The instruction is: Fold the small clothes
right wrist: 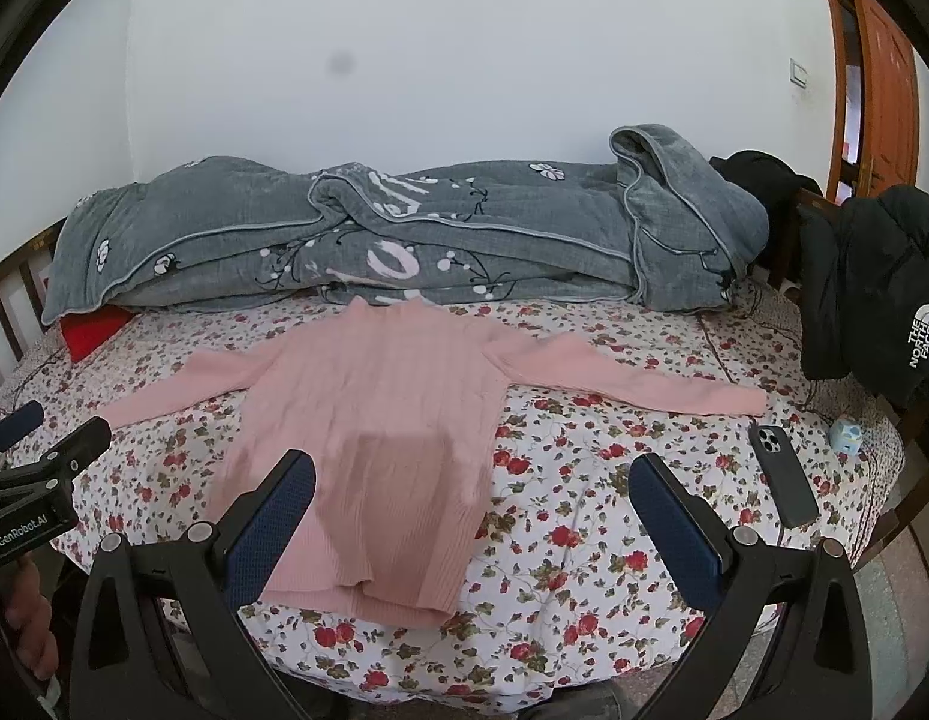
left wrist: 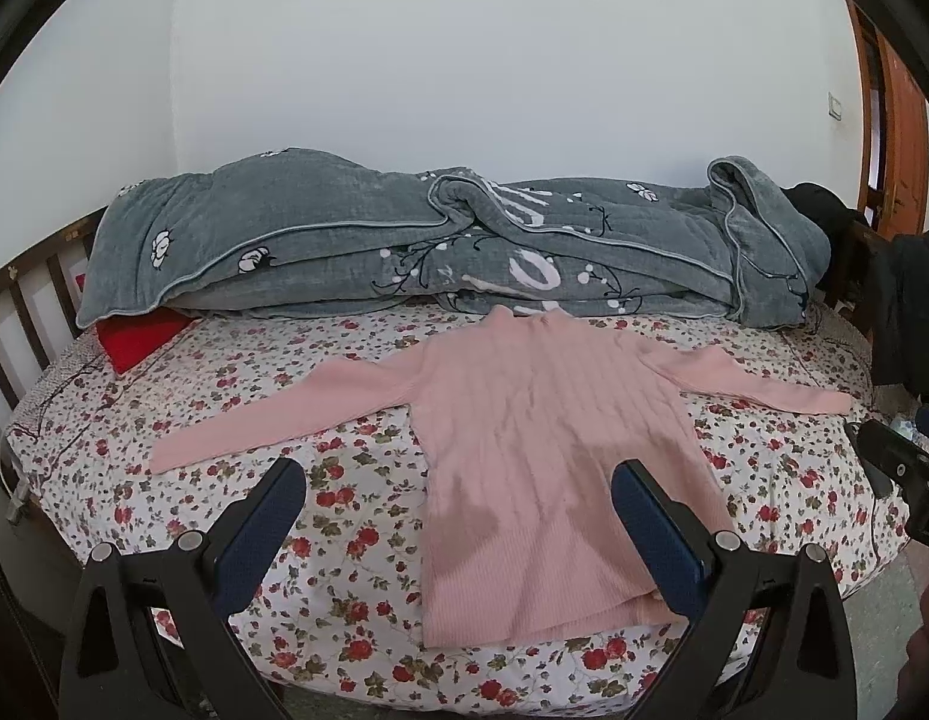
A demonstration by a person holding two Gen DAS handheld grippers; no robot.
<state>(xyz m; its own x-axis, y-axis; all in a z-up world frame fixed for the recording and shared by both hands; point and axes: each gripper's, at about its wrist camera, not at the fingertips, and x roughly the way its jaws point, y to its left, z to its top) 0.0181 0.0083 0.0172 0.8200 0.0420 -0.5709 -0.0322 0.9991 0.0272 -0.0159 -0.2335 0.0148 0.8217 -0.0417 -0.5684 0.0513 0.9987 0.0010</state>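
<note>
Two grippers, left gripper (left wrist: 458,498) and right gripper (right wrist: 473,492), hover with jaws wide apart. The ribbed pink knit sweater (left wrist: 542,438) lies flat, sleeves spread, ready for folding.

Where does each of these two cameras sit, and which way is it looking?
Left wrist view: sits on the left gripper, looking along its open fingers across the bed at the pink sweater; the right gripper shows at the right edge.
Right wrist view: sits on the right gripper, facing the same way; the left gripper and a hand show at left.
Shared: sweater, grey quilt, floral sheet.
</note>
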